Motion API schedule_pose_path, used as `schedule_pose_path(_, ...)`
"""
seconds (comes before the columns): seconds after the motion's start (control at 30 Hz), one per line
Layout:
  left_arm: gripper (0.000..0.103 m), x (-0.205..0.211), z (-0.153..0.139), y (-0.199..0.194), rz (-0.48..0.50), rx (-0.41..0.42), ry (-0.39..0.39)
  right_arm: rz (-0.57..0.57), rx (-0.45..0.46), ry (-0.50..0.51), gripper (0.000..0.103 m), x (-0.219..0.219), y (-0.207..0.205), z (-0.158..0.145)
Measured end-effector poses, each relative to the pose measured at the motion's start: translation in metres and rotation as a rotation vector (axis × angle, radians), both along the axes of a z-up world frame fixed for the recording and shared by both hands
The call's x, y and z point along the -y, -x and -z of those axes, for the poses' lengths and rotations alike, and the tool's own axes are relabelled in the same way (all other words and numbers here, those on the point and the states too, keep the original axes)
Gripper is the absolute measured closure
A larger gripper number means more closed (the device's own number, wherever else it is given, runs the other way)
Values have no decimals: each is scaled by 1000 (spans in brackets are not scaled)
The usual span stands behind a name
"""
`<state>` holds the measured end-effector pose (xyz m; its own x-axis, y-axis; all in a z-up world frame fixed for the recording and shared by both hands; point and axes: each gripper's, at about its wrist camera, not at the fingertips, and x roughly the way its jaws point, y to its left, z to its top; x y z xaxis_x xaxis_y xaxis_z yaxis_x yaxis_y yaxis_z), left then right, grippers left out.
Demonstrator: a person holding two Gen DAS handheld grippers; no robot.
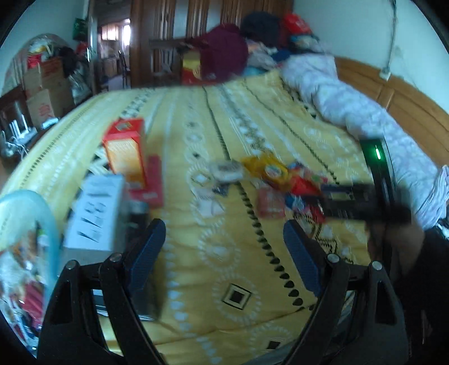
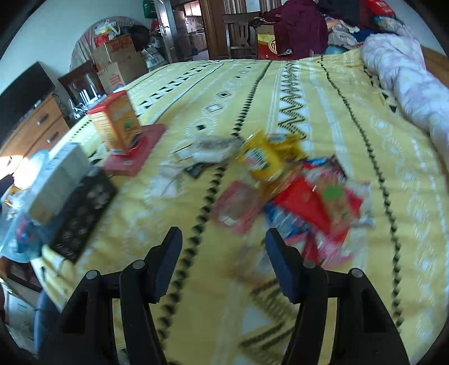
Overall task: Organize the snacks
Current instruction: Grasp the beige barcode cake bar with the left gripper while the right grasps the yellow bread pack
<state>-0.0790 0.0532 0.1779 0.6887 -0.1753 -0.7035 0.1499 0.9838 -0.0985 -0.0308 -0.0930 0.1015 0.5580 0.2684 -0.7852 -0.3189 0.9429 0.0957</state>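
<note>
A heap of loose snack packets (image 2: 306,196) lies on the yellow patterned bedspread (image 2: 322,92), with a yellow packet (image 2: 266,160) at its far edge and a pink one (image 2: 238,207) at its left. My right gripper (image 2: 224,234) hovers open just short of the heap with nothing between its fingers. My left gripper (image 1: 224,227) is also open and empty, over bare bedspread (image 1: 196,118). To its left stand a white box (image 1: 95,213), an upright orange box (image 1: 126,151) and a flat red box (image 1: 151,182). The snack heap (image 1: 280,179) lies ahead to the right, beside the right gripper's black housing (image 1: 376,179).
A teal basket (image 1: 28,213) holding packets sits at the bed's left edge. A black patterned tray (image 2: 84,213) lies by the white box (image 2: 59,179). A rolled lilac quilt (image 2: 407,84) runs along the right. Clothes (image 2: 300,25) are piled at the far end. A dresser (image 2: 36,123) and cardboard boxes (image 2: 118,56) stand at the left.
</note>
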Motion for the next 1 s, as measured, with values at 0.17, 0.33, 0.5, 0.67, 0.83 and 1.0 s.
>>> schedule_pose_path(0.17,17,22,43,-23,18,-128,-4,-46,7,117,37,2,-75,22)
schedule_pose_path(0.33,17,39,70,-37,40,-198,-9,-110,-24,201,38,-14,-123,59)
schedule_pose_path(0.5,17,50,87,-47,60,-232,8,-91,-12,144,63,0,-127,63)
schedule_pose_path(0.67,18,58,94,-48,78,-251,54,-50,57,-34,72,30,-82,22)
schedule_pose_path(0.83,18,83,102,-56,148,-260,64,76,87,-195,75,85,-5,-3)
schedule_pose_path(1.0,19,111,118,-73,186,-296,69,189,-16,-191,75,130,55,31)
